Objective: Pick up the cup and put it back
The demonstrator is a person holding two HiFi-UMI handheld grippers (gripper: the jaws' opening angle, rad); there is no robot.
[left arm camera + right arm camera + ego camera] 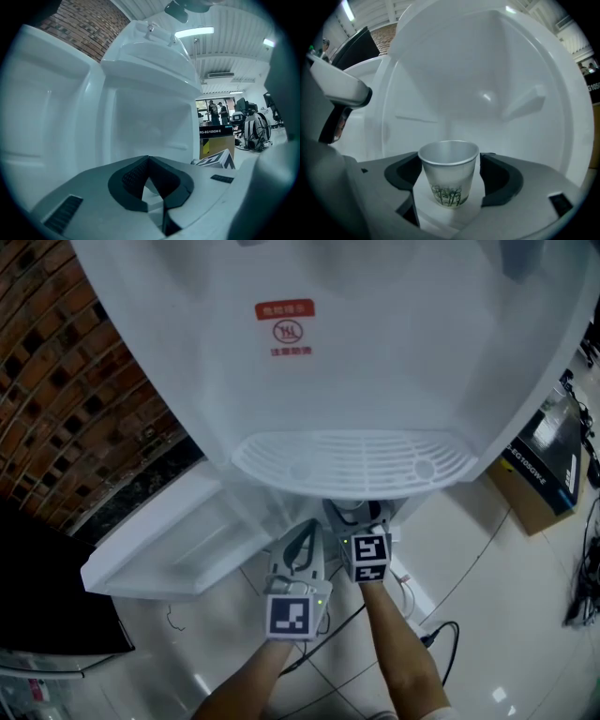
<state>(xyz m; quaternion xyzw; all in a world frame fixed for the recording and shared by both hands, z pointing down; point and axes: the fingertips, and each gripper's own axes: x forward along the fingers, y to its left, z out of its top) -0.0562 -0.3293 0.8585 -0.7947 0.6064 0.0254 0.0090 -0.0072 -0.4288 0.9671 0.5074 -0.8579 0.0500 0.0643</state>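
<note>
Right claw (450, 160) fills the bottom of its own view: jaws spread wide, paper cup (449, 180) upright between them on a white shelf (423, 197), tree print facing the camera. Pads look just clear of the cup's sides, though the gap at the rim is hard to judge. Behind the cup is the curved inner wall of a white appliance (487, 70). Left claw (149, 159) in its own view: jaw tips together, nothing between them, white panel ahead, cardboard box (211, 145) off to its right. Head view shows both claws side by side below the appliance's grille tray (352, 465). The right claw's tips run under that tray, so the cup is hidden in that view.
</note>
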